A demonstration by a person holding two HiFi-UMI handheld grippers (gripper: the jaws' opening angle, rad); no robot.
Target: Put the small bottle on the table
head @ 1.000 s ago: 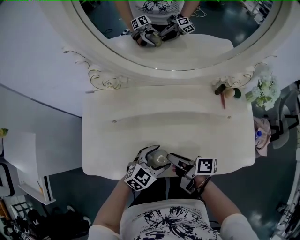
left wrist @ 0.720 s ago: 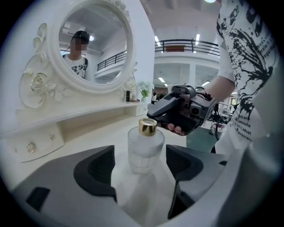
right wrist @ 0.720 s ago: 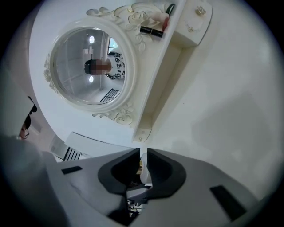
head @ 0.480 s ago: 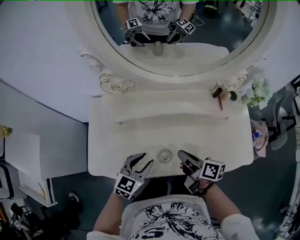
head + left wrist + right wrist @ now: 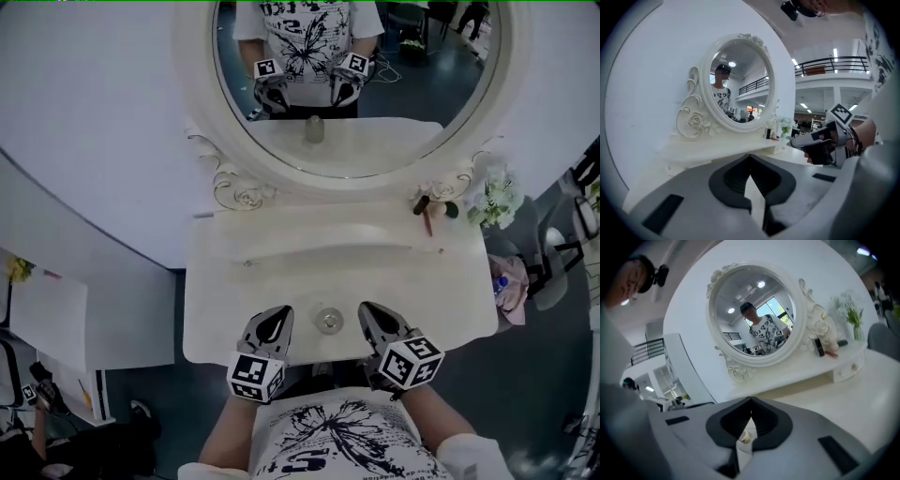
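The small bottle stands upright on the white dressing table, close to its front edge. It shows from above as a round pale cap. My left gripper sits just left of it, shut and empty. My right gripper sits just right of it, also shut and empty. Neither touches the bottle. In the right gripper view the bottle shows low down through the gap behind the closed jaws. The left gripper view shows the right gripper off to its right. The mirror reflects the bottle and both grippers.
A large oval mirror with an ornate white frame stands at the back of the table. On the raised back shelf, at the right, lie a dark brush and small cosmetics beside a bunch of white flowers. The person's torso is right behind the grippers.
Both grippers have let go of the bottle, drawn apart and back towards the front edge, and closed. The bottle stays standing on the table.
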